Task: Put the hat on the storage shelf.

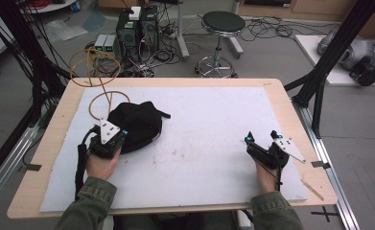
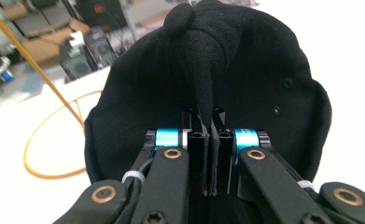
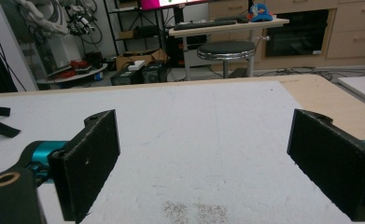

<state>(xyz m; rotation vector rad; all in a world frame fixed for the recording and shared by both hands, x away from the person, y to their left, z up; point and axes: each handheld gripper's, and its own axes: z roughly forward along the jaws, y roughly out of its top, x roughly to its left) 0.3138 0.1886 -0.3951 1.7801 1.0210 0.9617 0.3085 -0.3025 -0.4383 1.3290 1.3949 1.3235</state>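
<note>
Pinching a raised fold of the black cap (image 2: 245, 79) between closed jaws, the left gripper (image 1: 109, 135) sits at the cap's near edge on the white mat (image 1: 209, 143) covering the surface, w/ the right gripper (image 1: 262, 139) well apart, jaws wide, holding nothing.

Lab: computer towers (image 1: 137, 28), tangled cables (image 1: 266, 26)

Overhead view plus two close tool-mounted views
</note>
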